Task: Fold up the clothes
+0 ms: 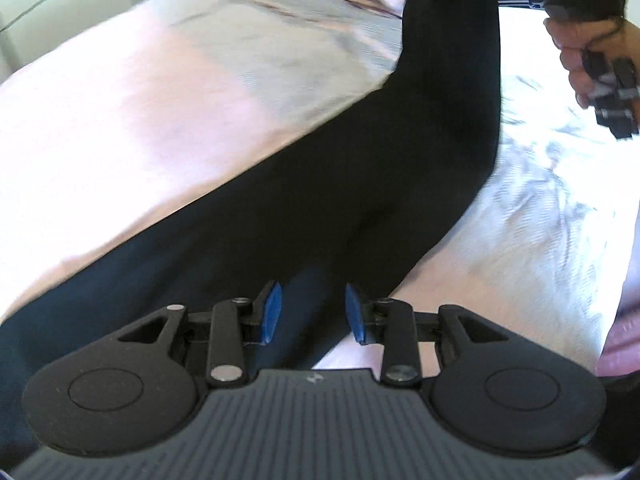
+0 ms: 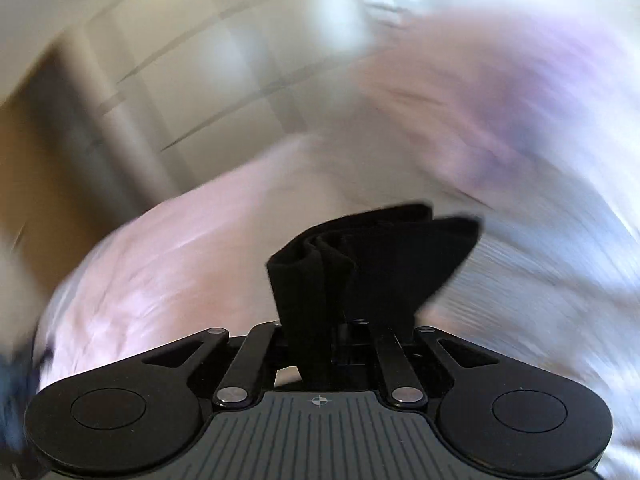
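The left gripper (image 1: 313,312) is open, its blue pads (image 1: 271,312) apart with nothing between them; the black garment (image 1: 340,208) stretches from beneath it across the pink bed (image 1: 120,120) to the far right. There the right gripper (image 2: 320,332) is clamped on a bunched end of it, held by a hand (image 1: 576,52).

A: Left gripper (image 1: 313,312) state?

B: Spread apart. Both blue fingers (image 1: 271,312) are seen with a clear gap between them; nothing is clamped.

A: Right gripper (image 2: 320,332)?

B: Closed. Its fingers are hidden behind black cloth (image 2: 360,264), which is pinched there and sticks up bunched in front of the wrist camera.

A: Is the right one seen from the left wrist view?

B: Yes, at the top right edge. The right hand (image 1: 576,56) is wrapped round the handle, knuckles shown, with the black cloth hung from the tool's front. It is held higher than the left gripper.

A: Blur?

B: Heavy blur is noted in the right wrist view; finer detail cannot be told.
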### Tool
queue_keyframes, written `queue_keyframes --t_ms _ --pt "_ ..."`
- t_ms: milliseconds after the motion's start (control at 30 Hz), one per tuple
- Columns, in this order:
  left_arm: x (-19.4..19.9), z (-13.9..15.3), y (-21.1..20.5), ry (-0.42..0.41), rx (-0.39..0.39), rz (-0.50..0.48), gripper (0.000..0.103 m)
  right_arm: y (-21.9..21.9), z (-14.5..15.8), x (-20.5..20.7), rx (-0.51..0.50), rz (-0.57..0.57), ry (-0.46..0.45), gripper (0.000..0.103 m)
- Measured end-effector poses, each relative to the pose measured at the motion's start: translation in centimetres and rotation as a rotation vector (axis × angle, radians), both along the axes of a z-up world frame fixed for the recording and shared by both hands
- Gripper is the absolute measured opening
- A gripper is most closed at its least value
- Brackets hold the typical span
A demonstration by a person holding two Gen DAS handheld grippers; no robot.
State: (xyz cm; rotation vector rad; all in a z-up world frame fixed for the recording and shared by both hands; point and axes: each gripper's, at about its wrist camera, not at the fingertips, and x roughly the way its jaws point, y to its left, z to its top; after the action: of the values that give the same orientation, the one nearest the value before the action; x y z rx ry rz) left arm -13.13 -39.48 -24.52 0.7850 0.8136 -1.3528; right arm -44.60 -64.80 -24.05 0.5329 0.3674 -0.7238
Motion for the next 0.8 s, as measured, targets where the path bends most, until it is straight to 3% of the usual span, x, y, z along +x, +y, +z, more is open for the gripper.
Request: queue_keyframes --t_ms 100,233,333,367,400,433,533,667,800 --pt "2.4 1.0 5.1 -0.006 -0.02 0.1 0.032 7.5 0.3 8.6 -0.097 0.218 0.045 0.006" --pt "3.9 0.7 8.3 0.016 -0.048 0.155 0.032 18.2 -3.8 19.4 -0.189 0.459 0.17 0.007" --pt "5.1 0.4 10.7 0.032 -0.069 0.197 0.032 25.8 -11.7 26.0 -0.239 0.686 0.438 0.008" --pt "5.5 0.3 11.5 0.037 -0.076 0.21 0.032 27.7 -13.4 26.9 -0.269 0.715 0.521 0.014" --pt "5.9 0.2 12.3 0.043 -0.083 0.224 0.032 29.5 -15.0 27.4 -0.304 0.73 0.599 0.019" --pt "6.2 0.1 13.1 0.048 -0.09 0.238 0.032 30.6 -15.2 26.9 -0.339 0.726 0.608 0.021" --pt "7.4 -0.2 15.6 0.064 -0.111 0.279 0.032 30.3 -13.6 24.7 -0.262 0.715 0.536 0.041" --pt "8.7 -0.7 18.1 0.083 -0.13 0.321 0.032 27.8 -11.0 21.4 -0.17 0.691 0.47 0.043" --pt "8.2 -2.6 15.3 0.083 -0.086 0.269 0.033 23.3 -9.5 17.7 -0.031 0.532 0.368 0.044"
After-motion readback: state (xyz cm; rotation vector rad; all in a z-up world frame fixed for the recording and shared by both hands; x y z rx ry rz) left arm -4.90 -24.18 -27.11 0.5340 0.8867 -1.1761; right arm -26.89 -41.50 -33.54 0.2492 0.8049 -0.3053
